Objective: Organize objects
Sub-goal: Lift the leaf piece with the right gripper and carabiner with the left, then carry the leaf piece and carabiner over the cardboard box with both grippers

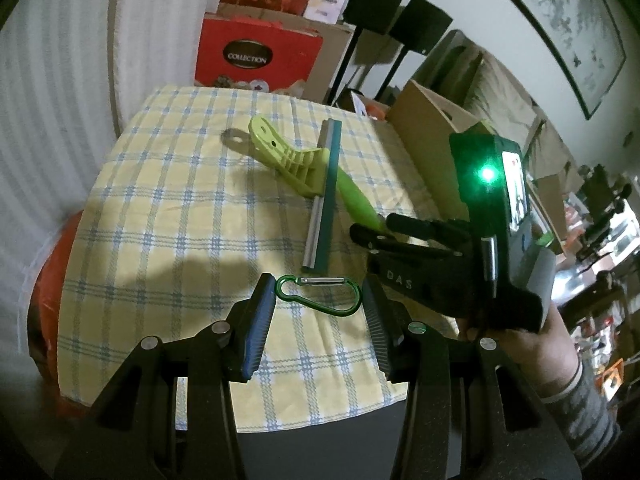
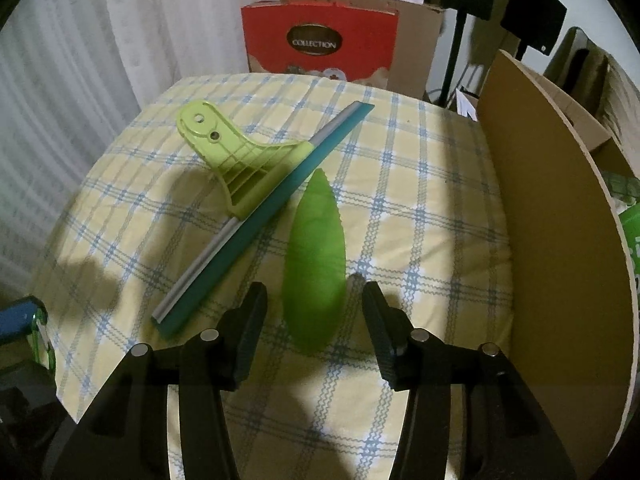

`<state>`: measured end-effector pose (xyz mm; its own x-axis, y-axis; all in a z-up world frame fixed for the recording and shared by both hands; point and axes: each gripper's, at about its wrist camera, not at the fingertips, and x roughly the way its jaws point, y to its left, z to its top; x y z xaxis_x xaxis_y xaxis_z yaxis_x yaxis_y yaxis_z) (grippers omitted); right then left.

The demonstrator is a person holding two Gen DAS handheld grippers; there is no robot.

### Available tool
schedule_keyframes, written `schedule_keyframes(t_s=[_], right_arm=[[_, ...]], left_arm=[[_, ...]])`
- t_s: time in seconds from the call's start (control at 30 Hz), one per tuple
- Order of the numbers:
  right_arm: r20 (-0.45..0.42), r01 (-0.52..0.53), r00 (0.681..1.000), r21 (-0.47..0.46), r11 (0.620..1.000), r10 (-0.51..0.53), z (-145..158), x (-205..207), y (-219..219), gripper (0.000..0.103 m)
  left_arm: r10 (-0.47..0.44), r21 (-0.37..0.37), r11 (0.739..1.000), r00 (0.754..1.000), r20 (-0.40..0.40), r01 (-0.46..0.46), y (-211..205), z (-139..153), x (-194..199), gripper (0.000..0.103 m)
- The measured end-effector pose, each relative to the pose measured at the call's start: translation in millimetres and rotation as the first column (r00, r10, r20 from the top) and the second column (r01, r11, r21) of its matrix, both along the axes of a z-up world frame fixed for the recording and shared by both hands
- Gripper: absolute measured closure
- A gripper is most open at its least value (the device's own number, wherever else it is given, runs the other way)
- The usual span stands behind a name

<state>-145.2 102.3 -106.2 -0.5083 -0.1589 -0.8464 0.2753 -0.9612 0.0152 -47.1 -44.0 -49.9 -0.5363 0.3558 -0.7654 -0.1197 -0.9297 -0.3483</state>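
Green metal carabiner clip (image 1: 319,295) lies flat on the yellow-and-blue checked tablecloth (image 1: 168,216), near the table's front edge. It sits lengthwise between the two pads of the left gripper (image 1: 319,300). The blue-faced left pad and the dark right pad meet its two rounded ends, jaws partly closed across it; the clip rests on the cloth, not raised.

Just beyond the clip: a window squeegee with lime-green plastic handle, grey metal rail and teal rubber blade (image 1: 320,196), lying on the cloth, handle end propped upward toward the far left.

Beside the squeegee blade, to its right: a flat green leaf-shaped piece with serrated edge (image 2: 314,264), lying on the cloth, tip pointing away. Its near half lies between the fingers of the right gripper (image 2: 315,312). Jaws stand partly open, clear gaps on both sides of the leaf; pads not touching it, nothing held.

A person's hand (image 1: 532,344) in a striped sleeve holds the right gripper body, green light lit on it.

Periphery: brown board (image 2: 560,216) upright at table's right edge; red "COLLECTION" box (image 2: 320,40) behind the table; white curtain (image 2: 60,80) at left.
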Motion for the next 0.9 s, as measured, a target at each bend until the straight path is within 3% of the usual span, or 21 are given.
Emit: schedule_keyframes(t_s=[0.1, 0.47, 0.9], right_arm=[[-0.006, -0.002, 1.000, -0.008, 1.000, 0.001, 0.5, 2.4, -0.3, 0.073], [-0.015, 0.059, 0.998, -0.153, 0.986, -0.062, 14.5, 12.4, 24.3, 0.074], [-0.096, 0.054, 0.993, -0.189, 0.980, -0.073, 53.8, 43.4, 42.9, 0.073]], left_arm=[[0.004, -0.002, 1.000, 1.000, 0.001, -0.004, -1.7, 0.2, -1.0, 0.061], [0.003, -0.008, 1.000, 1.000, -0.005, -0.003, 1.3, 3.8, -1.2, 0.061], [0.000, -0.029, 1.000, 0.999, -0.048, -0.001, 21.0, 20.1, -5.3, 0.062]])
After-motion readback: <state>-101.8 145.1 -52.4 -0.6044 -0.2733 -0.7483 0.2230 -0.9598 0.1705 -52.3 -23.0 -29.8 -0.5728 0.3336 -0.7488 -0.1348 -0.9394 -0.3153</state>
